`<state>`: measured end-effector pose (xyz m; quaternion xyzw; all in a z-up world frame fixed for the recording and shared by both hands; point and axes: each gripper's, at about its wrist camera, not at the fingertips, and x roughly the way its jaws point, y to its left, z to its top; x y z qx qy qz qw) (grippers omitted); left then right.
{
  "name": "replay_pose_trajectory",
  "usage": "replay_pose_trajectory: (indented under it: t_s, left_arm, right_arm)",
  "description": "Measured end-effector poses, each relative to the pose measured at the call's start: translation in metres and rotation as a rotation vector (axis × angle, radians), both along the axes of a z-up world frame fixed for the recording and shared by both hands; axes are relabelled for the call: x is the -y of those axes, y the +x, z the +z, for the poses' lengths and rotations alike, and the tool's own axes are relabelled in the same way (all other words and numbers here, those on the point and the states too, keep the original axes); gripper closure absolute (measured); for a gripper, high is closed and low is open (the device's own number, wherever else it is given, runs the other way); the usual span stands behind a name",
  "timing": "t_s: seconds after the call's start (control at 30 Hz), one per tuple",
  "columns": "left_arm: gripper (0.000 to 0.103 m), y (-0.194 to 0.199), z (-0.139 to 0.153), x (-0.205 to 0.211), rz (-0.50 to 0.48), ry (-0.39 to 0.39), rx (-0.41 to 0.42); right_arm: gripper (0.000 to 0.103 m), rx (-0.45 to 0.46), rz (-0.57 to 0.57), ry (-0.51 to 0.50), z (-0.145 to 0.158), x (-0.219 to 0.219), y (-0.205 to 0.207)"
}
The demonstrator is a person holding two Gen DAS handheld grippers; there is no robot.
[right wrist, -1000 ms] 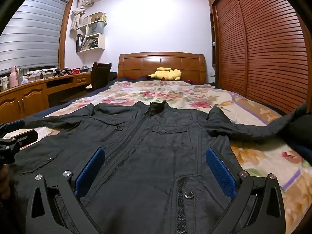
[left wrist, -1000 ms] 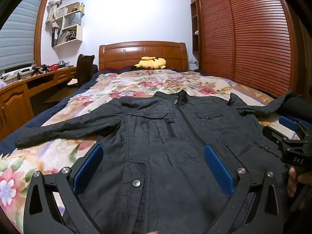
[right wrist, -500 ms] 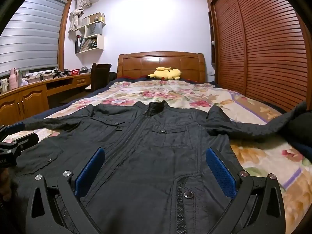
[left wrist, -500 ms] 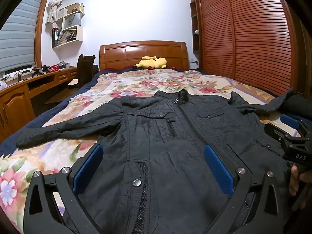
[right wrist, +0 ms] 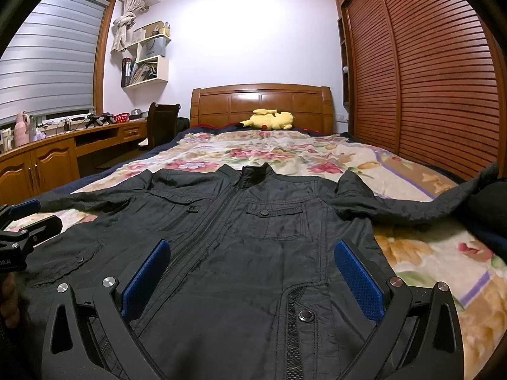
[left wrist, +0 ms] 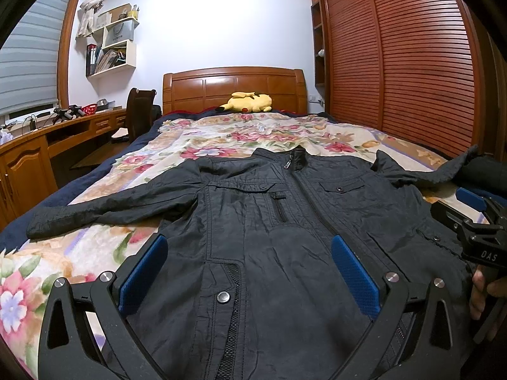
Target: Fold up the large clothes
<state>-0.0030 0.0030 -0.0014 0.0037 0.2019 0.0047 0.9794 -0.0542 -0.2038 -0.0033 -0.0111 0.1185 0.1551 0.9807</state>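
A black zip-up jacket (left wrist: 285,221) lies face up and spread flat on the bed, collar toward the headboard and sleeves out to both sides. It also fills the right wrist view (right wrist: 253,237). My left gripper (left wrist: 248,269) is open and empty, hovering over the jacket's lower left front. My right gripper (right wrist: 250,272) is open and empty over the lower right front. The right gripper also shows at the right edge of the left wrist view (left wrist: 475,221). The left gripper shows at the left edge of the right wrist view (right wrist: 25,228).
The bed has a floral cover (left wrist: 237,133) and a wooden headboard (left wrist: 234,85) with a yellow plush toy (left wrist: 247,103). A wooden desk (left wrist: 38,145) and chair (left wrist: 139,110) stand left. A louvered wardrobe (left wrist: 412,63) lines the right.
Both grippers have drifted slightly; the jacket sits a touch lower in the left wrist view. The jacket itself has not moved and both grippers stay open.
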Motion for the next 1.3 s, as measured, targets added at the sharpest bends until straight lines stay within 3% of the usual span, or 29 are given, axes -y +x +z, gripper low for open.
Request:
replay_pose_trajectory:
  t_s: [1.3]
  left_arm:
    - [0.0,-0.0003,-0.0006,0.0003,0.002,-0.004,0.002]
  right_arm:
    - [0.0,-0.001,0.001,0.007,0.0014,0.0003,-0.0024]
